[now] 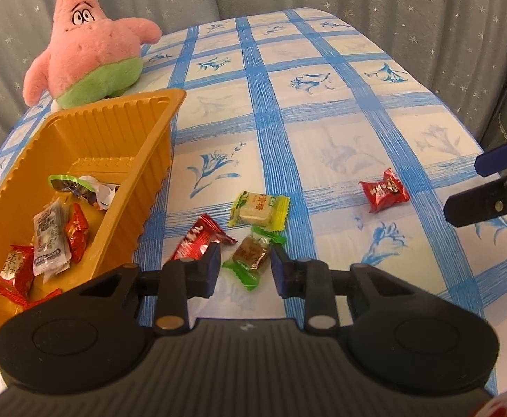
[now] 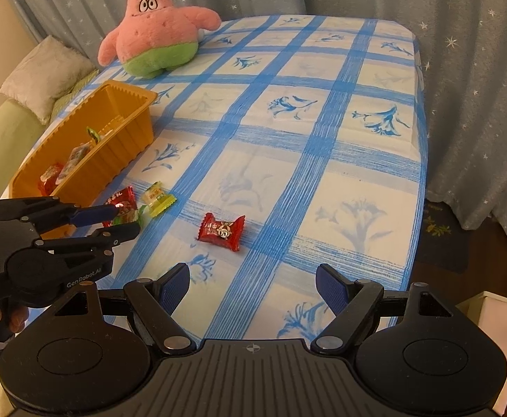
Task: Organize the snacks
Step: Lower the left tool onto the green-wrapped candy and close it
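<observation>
My left gripper is shut on a brown candy in a green wrapper that lies on the checked tablecloth; both pads touch its sides. From the right wrist the same left gripper and candy show beside the orange tray. That tray holds several wrapped snacks. A long red candy and a yellow-green candy lie close by. A red candy lies alone ahead of my right gripper, which stands open and empty above the cloth.
A pink and green star plush sits at the table's far left corner behind the tray. Grey starred curtains hang behind and to the right. A pillow lies off the left edge, a white box at lower right.
</observation>
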A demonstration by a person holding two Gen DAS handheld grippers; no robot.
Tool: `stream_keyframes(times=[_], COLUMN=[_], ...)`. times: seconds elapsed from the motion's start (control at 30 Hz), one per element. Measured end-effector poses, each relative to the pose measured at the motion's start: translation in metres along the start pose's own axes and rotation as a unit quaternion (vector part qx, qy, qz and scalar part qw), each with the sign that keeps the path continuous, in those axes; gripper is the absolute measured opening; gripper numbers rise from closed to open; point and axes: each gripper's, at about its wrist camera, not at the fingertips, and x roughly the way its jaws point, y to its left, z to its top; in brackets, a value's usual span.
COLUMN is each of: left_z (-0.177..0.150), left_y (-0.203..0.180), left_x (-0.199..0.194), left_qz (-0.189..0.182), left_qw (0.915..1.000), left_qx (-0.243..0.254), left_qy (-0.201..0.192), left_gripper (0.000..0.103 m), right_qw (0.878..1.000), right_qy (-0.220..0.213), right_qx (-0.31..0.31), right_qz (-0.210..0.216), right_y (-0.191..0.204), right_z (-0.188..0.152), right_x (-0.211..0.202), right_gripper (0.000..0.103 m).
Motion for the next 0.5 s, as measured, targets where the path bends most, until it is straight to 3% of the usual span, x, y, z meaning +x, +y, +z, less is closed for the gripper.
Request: stream_keyframes(times=[0.33,0.5], left_z=[0.0054,0.0044], left_y=[0.0053,0.0068], left_x=[0.0094,0.0096], left_qz=[-0.025,-0.037], left_qw=[0.9994,0.9985], left_qx=[-0.022,-0.040], left_qy=[0.010,0.010], left_gripper=[0.027,0.019], right_qw=[1.000,1.000], right_qy=[0.002,0.002], right_qx=[0.003,0.000], right_qz=[-0.002,-0.002], right_y=[-0.0011,-0.0016], right_z=[-0.0002,-0.0002], right_x=[0.0028,0.0040], right_gripper=[0.079,0.079])
